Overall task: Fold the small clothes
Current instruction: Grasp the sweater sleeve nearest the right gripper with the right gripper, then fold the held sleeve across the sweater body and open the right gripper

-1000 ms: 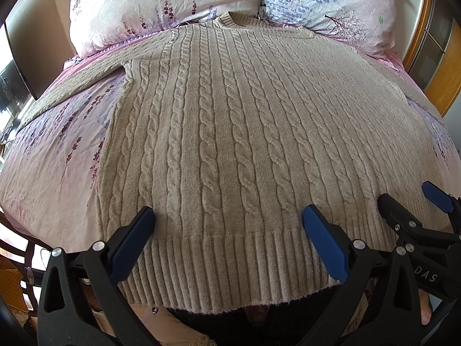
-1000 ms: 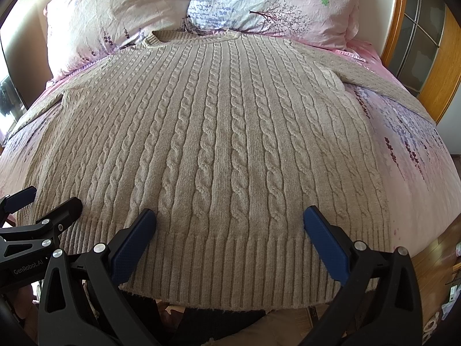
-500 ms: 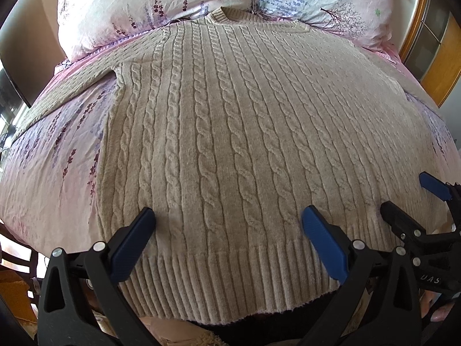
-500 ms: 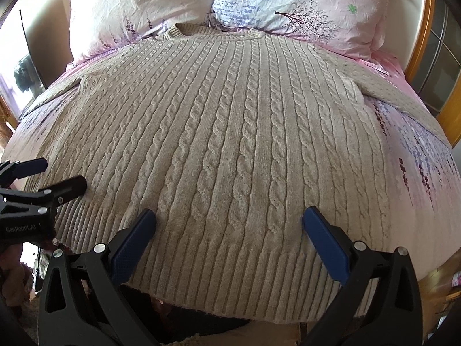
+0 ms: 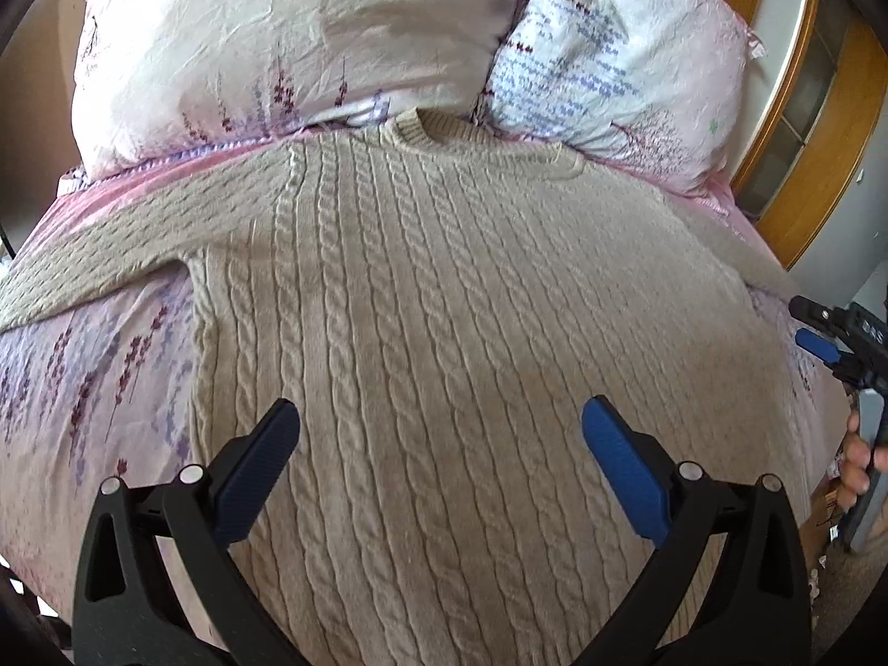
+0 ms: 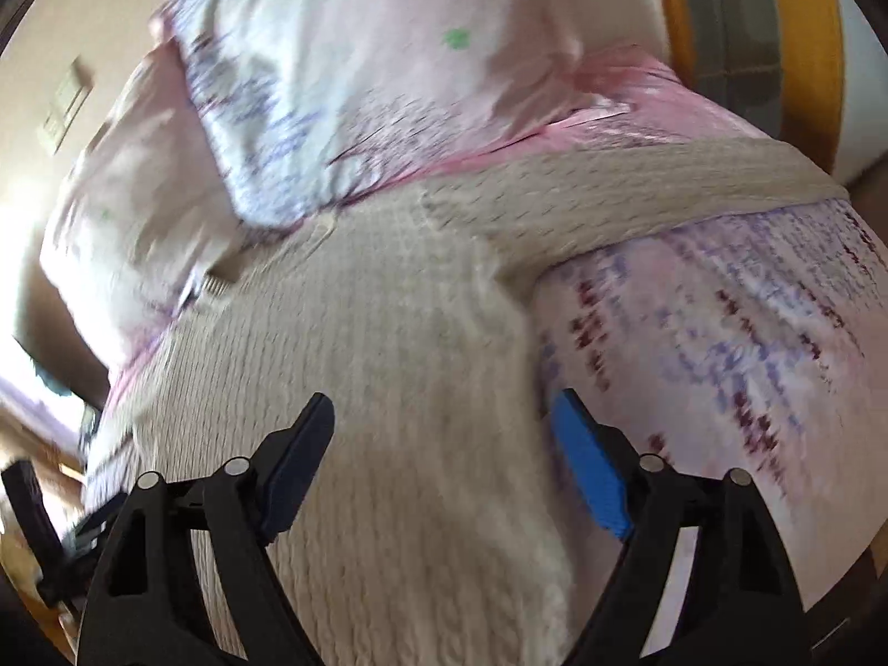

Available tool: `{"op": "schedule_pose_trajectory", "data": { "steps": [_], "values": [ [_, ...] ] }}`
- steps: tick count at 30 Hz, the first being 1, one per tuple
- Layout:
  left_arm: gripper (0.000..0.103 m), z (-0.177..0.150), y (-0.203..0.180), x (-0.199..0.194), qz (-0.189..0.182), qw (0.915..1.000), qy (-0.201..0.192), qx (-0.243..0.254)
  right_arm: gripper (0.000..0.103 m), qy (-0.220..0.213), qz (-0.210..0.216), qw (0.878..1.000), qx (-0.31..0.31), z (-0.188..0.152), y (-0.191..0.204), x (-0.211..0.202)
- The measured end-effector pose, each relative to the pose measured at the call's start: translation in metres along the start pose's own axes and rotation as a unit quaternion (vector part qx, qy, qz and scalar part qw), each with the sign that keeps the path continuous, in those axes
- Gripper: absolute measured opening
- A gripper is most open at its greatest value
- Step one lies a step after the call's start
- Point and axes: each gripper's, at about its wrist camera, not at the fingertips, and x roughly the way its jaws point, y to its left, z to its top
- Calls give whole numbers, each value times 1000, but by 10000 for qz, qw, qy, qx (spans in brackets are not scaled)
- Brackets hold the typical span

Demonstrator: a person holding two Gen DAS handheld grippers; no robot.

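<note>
A beige cable-knit sweater (image 5: 444, 333) lies flat, front up, on the bed, collar towards the pillows, sleeves spread out to both sides. My left gripper (image 5: 438, 444) is open and empty, over the lower left part of the body. My right gripper (image 6: 444, 444) is open and empty over the sweater's right side edge (image 6: 516, 344), below the right sleeve (image 6: 638, 194); this view is blurred. The right gripper also shows at the right edge of the left wrist view (image 5: 832, 338).
The sweater rests on a pink floral bedsheet (image 5: 83, 388). Two floral pillows (image 5: 288, 44) stand at the head of the bed. A wooden frame with glass (image 5: 816, 127) stands at the right. The left gripper shows at the right wrist view's lower left edge (image 6: 33, 510).
Both grippers have moved up from the hem over the sweater's body. The right gripper has swung right to the side edge near the right sleeve. Both stay open.
</note>
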Motion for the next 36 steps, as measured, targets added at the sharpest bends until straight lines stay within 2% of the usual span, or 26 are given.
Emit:
{"op": "schedule_pose_trajectory", "data": {
  "steps": [3, 6, 12, 15, 20, 28, 32, 36],
  "values": [
    [101, 13, -1, 0, -101, 9995, -266, 158, 66, -97, -168, 9963, 835, 39, -42, 11],
    [101, 24, -3, 8, -36, 9994, -227, 260, 54, -158, -269, 9865, 1607, 65, -82, 23],
    [101, 34, 7, 25, -141, 9999, 7, 97, 48, -206, -658, 9582, 2777, 81, -141, 37],
    [101, 35, 12, 27, -205, 9998, -25, -27, 46, -287, -767, 9496, 3025, 81, -156, 37],
    [101, 35, 19, 29, -274, 9992, -185, -207, 32, -582, -839, 9394, 3274, 85, -180, 36],
    [101, 37, 24, 30, -415, 9988, -124, -229, 10, -786, -1040, 9312, 3403, 92, -190, 40],
    [101, 39, 31, 31, -505, 9981, -41, -355, 9, -1046, -1342, 9447, 2804, 102, -170, 30],
    [101, 38, 38, 26, -460, 9977, -221, -444, 8, -1621, -1356, 9617, 1743, 124, -116, 8]
  ]
}}
